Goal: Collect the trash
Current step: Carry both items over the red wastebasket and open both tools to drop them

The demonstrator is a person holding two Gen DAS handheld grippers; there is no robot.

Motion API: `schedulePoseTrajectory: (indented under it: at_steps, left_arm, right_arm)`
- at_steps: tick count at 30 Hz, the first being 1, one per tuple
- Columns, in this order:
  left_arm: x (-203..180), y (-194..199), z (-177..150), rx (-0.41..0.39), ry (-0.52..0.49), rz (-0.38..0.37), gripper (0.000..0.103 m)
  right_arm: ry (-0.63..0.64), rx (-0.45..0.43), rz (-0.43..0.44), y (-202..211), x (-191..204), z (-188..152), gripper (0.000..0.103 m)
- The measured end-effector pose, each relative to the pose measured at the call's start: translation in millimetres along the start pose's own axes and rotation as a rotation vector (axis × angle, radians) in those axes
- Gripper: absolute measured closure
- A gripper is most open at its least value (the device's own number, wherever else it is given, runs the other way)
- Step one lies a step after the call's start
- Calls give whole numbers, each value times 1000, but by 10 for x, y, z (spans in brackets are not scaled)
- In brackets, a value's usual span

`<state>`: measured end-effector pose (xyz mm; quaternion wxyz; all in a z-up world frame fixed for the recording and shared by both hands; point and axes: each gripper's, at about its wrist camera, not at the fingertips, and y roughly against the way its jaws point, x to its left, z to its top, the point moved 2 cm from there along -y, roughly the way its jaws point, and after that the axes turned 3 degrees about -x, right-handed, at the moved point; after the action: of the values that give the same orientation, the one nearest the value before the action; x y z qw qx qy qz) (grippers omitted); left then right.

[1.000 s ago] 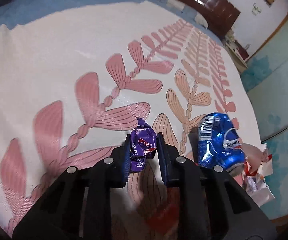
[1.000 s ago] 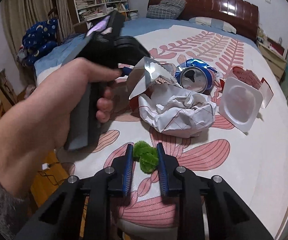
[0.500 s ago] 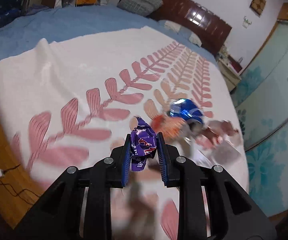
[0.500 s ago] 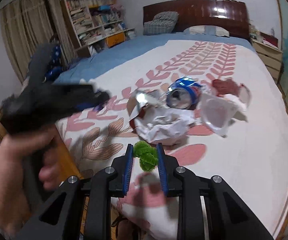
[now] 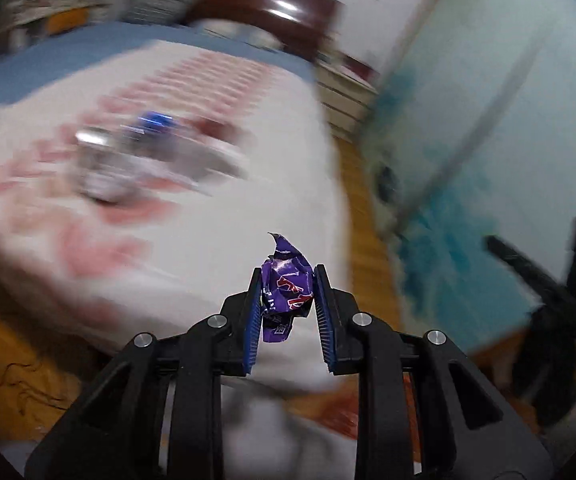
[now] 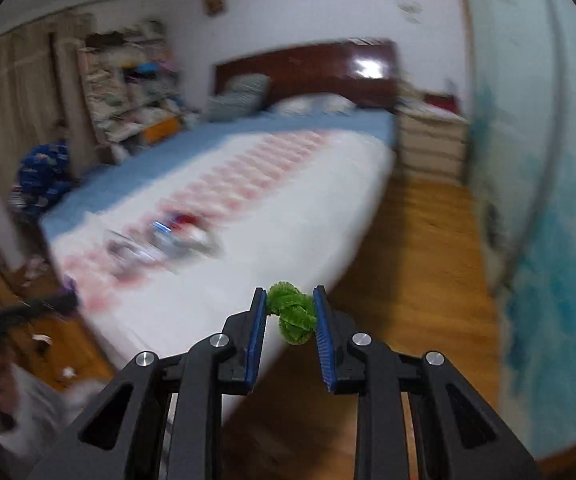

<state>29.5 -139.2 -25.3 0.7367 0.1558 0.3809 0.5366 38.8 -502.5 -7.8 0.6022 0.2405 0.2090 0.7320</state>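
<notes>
- Left wrist: my left gripper (image 5: 287,280) pinches the purple wrapper (image 5: 285,295) over the bed (image 5: 224,216) edge; it's thin, crumpled foil, so I judge a jolt could slip it out.
- Right wrist: my right gripper (image 6: 290,300) clamps the green fuzzy scrap (image 6: 293,312) above the wooden floor (image 6: 416,280); the soft pile could slip free.

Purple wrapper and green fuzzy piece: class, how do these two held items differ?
The purple wrapper is shiny, crinkled foil with lettering; the green fuzzy piece is matte, plain and curled. The wrapper pokes above its pads; the green piece sits lower. Both are clamped in a hand-held gripper.
</notes>
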Motion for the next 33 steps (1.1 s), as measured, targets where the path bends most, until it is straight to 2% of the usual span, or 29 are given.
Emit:
schedulePoseTrajectory:
  at_steps: [3,6,7,9,10,11,12,15,18,21,22,24,27,28,31,33]
  left_arm:
    - [-869,-440,-294,130,-58,-154,79]
    - [-1605,-1012,-600,273,-89,-232,79]
    - [-1789,-1181,-714,317,-95,-263,79]
    - [-2220,-1652,-1061,471,-105,-307,79]
    - [-2437,-1859,-1267,542,-171,-307,79]
    - [-2637,-2086,-1528,628,-280,-254,79]
    - [-2740,-2212,-1711,668,-348,-215,79]
    - [-2881,-2549,-2163,767,-491,-180,79]
    - [-2825,-2977,-2655,878,-608,-108,79]
    - [-2833,-3327,-3111,917,-789,-58,79]
    - [-2830,-3415,-3206,931,-808,-46,79]
    - [-2785,-3529,-3383,961,-825,-37,79]
    - [-2892,-3423,-3499,895,-966,-63,78]
    - [-2891,-3429,-3515,897,-983,-50,78]
    - [-2871,-3488,-3588,956,-956,-40,75]
    - [-2850,-3499,-3616,972,-978,-38,70]
  right_arm:
    - [-116,127,-87,35,-811,-669,78]
    - [-273,243,-160,138,-1558,-1476,78]
    - [-299,262,-167,158,-1662,-1631,78]
    - [-361,300,-174,240,-1892,-2012,78]
    - [-386,318,-179,282,-1998,-2180,78]
    - [-402,334,-187,293,-2062,-2313,78]
    - [-420,353,-196,305,-2136,-2476,78]
    - [-469,405,-193,243,-2255,-2936,78]
    - [-469,442,-190,66,-2239,-3249,78]
    - [-461,469,-167,-178,-2151,-3488,78]
    - [-455,483,-160,-256,-2119,-3562,78]
    - [-472,513,-150,-402,-2099,-3708,78]
    - [-501,547,-138,-554,-2043,-3876,78]
    - [-511,552,-134,-573,-2046,-3923,78]
    - [-518,577,-155,-607,-2048,-4038,78]
    - [-522,585,-160,-593,-2067,-4079,77]
